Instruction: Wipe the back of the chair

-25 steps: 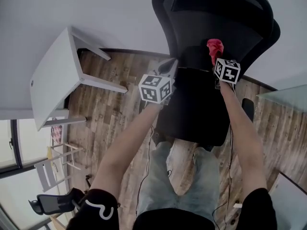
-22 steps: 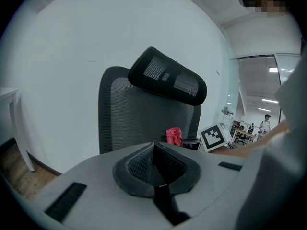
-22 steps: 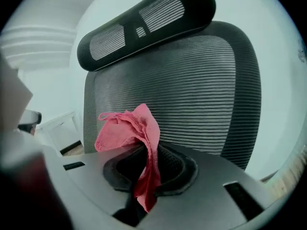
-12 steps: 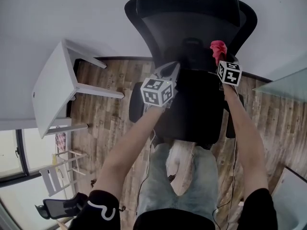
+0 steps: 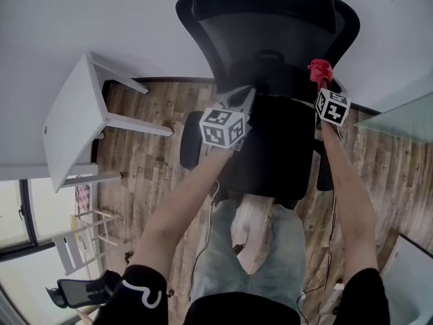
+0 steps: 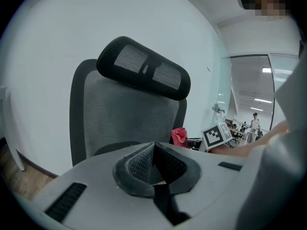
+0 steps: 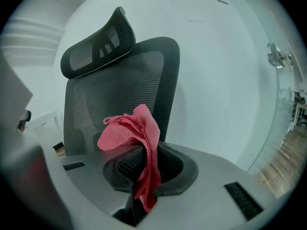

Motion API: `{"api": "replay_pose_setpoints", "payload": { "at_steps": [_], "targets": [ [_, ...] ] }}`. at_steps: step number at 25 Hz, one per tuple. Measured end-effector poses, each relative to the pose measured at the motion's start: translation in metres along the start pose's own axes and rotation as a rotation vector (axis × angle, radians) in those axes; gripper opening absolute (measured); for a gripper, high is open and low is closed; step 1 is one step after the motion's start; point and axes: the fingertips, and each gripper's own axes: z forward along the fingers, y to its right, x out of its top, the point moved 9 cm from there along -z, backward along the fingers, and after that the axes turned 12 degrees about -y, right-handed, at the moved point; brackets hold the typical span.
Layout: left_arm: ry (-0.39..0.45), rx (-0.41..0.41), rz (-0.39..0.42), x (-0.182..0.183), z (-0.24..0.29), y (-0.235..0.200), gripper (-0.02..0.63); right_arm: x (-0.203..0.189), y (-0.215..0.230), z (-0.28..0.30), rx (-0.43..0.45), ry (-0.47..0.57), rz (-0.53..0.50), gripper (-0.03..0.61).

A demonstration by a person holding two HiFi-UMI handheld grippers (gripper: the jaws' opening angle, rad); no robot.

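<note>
Head view looks steeply down on the chair (image 5: 270, 39), upper centre; both gripper views face it closely

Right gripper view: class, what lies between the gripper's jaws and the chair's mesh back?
Only the red cloth, pinched in the right gripper and sticking up before the chair back; the right gripper view shows it.

Around you, a wood-plank floor (image 5: 145, 156) meets a plain pale wall (image 5: 101, 12), with a white table (image 5: 67, 124) to your left and windows (image 5: 9, 212) past it.
</note>
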Motion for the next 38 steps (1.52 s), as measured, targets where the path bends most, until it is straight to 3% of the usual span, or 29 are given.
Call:
{"api": "replay_pose_setpoints", "payload": {
  "at_steps": [4, 10, 17, 25, 31, 38],
  "targets": [
    [0.003, 0.005, -0.021, -0.004, -0.012, -0.022, 0.025, -0.002, -0.037, -0.004, 0.037, 0.011, 0.009, 0.066],
    [-0.014, 0.002, -0.037, -0.016, -0.04, -0.061, 0.025, -0.008, -0.117, 0.003, 0.124, -0.009, -0.058, 0.066],
    [-0.045, -0.018, -0.032, -0.032, -0.077, -0.12, 0.025, -0.012, -0.221, 0.022, 0.213, -0.03, -0.059, 0.066],
    [-0.028, -0.006, -0.082, -0.043, -0.103, -0.192, 0.025, -0.01, -0.318, 0.054, 0.298, -0.05, -0.058, 0.066],
    [-0.011, 0.011, -0.117, -0.05, -0.115, -0.233, 0.025, -0.016, -0.352, 0.073, 0.33, -0.087, -0.052, 0.066],
    [-0.016, 0.011, -0.111, -0.053, -0.114, -0.251, 0.025, -0.022, -0.353, 0.092, 0.301, -0.106, -0.031, 0.066]
  ]
}}
